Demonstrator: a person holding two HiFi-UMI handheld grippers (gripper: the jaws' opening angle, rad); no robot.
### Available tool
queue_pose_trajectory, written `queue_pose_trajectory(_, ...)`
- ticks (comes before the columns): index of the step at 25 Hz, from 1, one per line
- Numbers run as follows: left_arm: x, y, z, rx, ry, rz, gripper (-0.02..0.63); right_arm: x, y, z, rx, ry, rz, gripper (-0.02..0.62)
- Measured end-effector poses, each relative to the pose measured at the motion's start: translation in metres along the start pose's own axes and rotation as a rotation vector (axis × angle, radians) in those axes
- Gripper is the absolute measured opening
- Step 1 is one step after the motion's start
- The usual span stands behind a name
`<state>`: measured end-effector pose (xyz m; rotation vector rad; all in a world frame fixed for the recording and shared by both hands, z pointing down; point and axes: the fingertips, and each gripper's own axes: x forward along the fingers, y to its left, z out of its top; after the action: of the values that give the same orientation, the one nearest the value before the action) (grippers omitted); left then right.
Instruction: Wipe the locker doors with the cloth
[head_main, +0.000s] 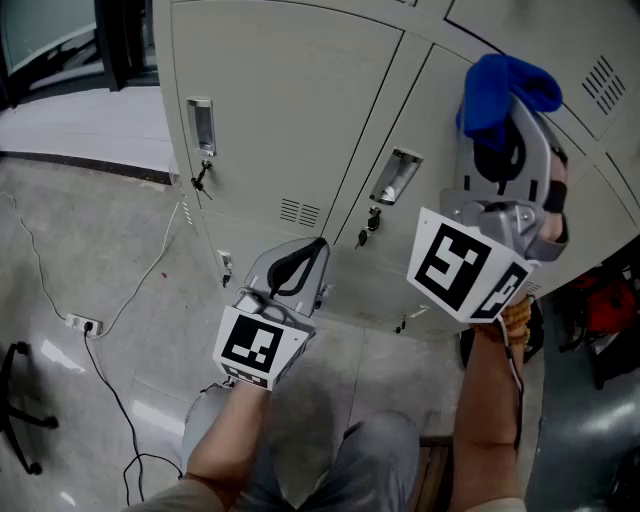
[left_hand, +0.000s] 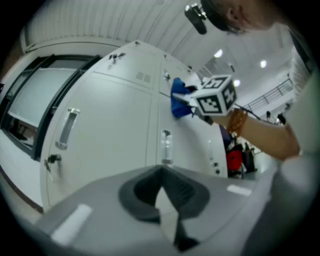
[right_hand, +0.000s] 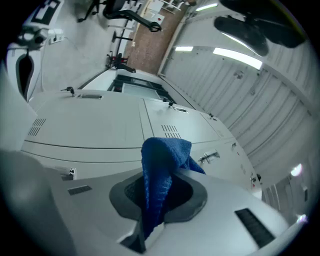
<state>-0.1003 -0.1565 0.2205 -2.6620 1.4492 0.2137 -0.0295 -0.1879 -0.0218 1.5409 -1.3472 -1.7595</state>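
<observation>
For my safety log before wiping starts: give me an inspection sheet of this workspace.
Surface: grey locker doors, closed.
Job's things: blue cloth at a door, contact unclear.
Clutter: nothing seen.
Grippers: right gripper shut on the cloth; left gripper shut, empty, lower down.
Cables: cable and power strip on the floor, left.
Surroundings: chair base far left; red object at right.

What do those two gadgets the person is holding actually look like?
Both the left gripper and right gripper are smooth light-grey shells with black padded jaws. Each carries a white cube printed with black square markers. The forearms are bare, no sleeves; a thin dark cable runs along the right one, past a beaded orange wristband.
</observation>
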Motion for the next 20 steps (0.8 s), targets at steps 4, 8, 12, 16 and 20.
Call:
queue_pose_trajectory(4, -0.004, 0.005, -0.002, -0.010, 0.003, 0.012, 0.002, 0.013, 0.039, 0.007, -0.110, 0.001, 0.070, 0.046)
queue_pose_trajectory(8, -0.005, 0.007, -0.004, -0.022, 0.006, 0.017, 0.002, 0.015, 0.063, -0.001, -0.147, 0.013, 0.103, 0.046)
queue_pose_trajectory(12, 0.002, 0.005, -0.009, -0.018, 0.020, 0.011, 0.002, 0.015, 0.063, -0.004, -0.142, 0.007, 0.095, 0.046)
queue_pose_trajectory(16, 0.011, 0.005, -0.005, -0.006, 0.022, 0.013, 0.002, 0.023, 0.044, -0.009, -0.102, 0.024, 0.053, 0.046)
queue_pose_trajectory(20, 0.034, 0.014, 0.034, 0.045, -0.029, 0.021, 0.002, 0.030, 0.030, -0.010, -0.072, 0.022, 0.054, 0.046)
